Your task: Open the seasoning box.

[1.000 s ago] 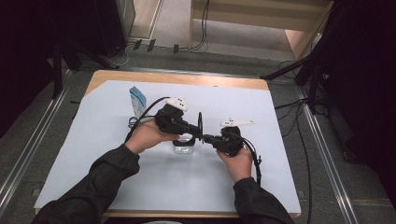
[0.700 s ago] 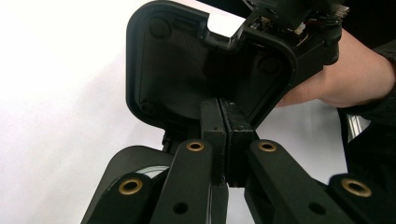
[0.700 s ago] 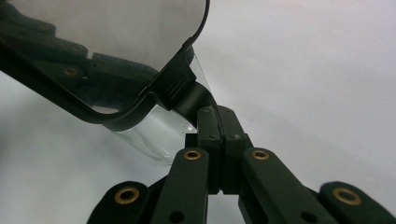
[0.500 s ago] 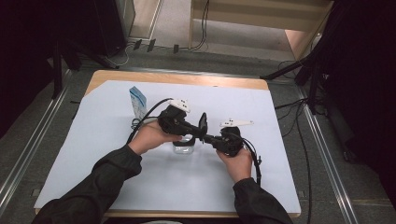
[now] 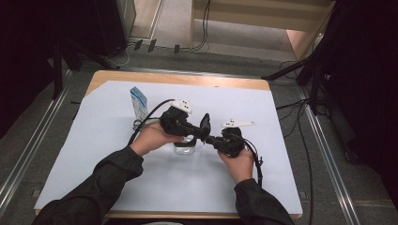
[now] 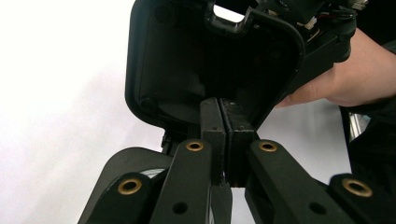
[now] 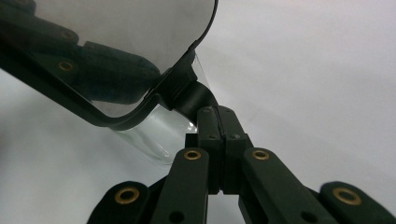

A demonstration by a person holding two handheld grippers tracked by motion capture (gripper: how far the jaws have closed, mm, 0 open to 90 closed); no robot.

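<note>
- Just above the glass jar (image 5: 184, 146), over the middle of the white mat (image 5: 94, 154): black mirror (image 5: 205, 125), held off the surface and standing on edge between the two grippers.
- Left of the jar: left gripper (image 5: 199, 131), jaws pressed narrow on the rim of the mirror's hollow black back (image 6: 187, 60). The left gripper view shows the pads (image 6: 212, 116) nearly meeting there.
- Right of the jar: right gripper (image 5: 210, 138), jaws likewise clamped narrow, on the short black neck at the mirror's corner (image 7: 194, 98).
- Right gripper view: the mirror's reflecting face (image 7: 126, 37) carries the image of gripper links; the jar (image 7: 159, 135) shows clear just behind its rim.
- Behind and to the left of the jar, well apart: small blue-and-white packet (image 5: 139, 102), upright on the mat.
- Beneath the jar: wooden table (image 5: 178, 78), its edge bare beyond the mat.
</note>
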